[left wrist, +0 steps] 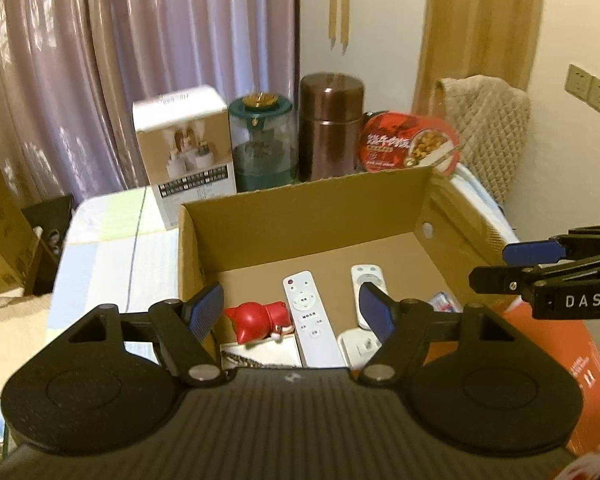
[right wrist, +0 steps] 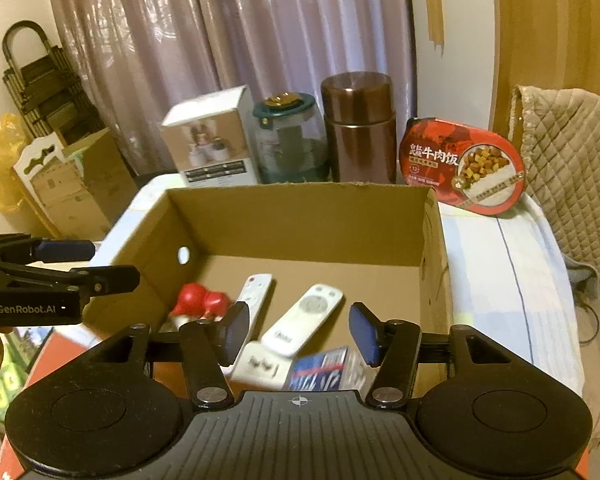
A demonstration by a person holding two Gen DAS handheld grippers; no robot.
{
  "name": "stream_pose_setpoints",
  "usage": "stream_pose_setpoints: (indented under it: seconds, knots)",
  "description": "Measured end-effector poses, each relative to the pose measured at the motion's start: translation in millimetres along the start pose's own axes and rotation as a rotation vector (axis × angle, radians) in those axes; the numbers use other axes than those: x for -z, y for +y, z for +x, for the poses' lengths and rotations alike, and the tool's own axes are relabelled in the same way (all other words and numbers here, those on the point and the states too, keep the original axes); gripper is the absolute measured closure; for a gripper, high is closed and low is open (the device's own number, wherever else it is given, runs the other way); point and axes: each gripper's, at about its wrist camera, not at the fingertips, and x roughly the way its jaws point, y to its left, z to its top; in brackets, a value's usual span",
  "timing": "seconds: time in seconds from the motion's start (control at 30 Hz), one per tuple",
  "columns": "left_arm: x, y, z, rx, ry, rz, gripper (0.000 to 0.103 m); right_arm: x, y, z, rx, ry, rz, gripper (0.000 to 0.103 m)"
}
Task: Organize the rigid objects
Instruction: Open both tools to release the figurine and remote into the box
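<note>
Both grippers, left and right, hung spread and empty over the cardboard box. Inside lay two white remotes, one red figurine at nine o'clock of them.

Left gripper pointed forward and down, jaws apart, nothing between the blue pads. Right gripper sat at the same downward tilt, jaws also parted and empty, gap a bit narrower than the left's. Each showed up at the edge of the other's camera: right gripper's fingertips came in from the right side of the left view, left gripper's from the left side of the right view. The two sat side by side, not touching.
</note>
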Motion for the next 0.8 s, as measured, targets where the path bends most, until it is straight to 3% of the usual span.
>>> stream_pose_setpoints:
  seconds: [0.4,0.57,0.8]
  knots:
    - [53.2,-19.2,-118.3,-0.003,-0.075,-0.043,0.032,69.7,49.2,-112.9,0.005,-0.086,-0.084,0.04]
    - [84.9,-24.8,-148.7,0.031,-0.071,-0.117,0.032,106.8,62.6,-145.4,0.004,-0.112,-0.091,0.038]
    - [127.8,-29.2,-182.5,0.006,-0.067,-0.169,0.032,151.1,70.8,-171.5,-0.004,-0.122,-0.066,0.036]
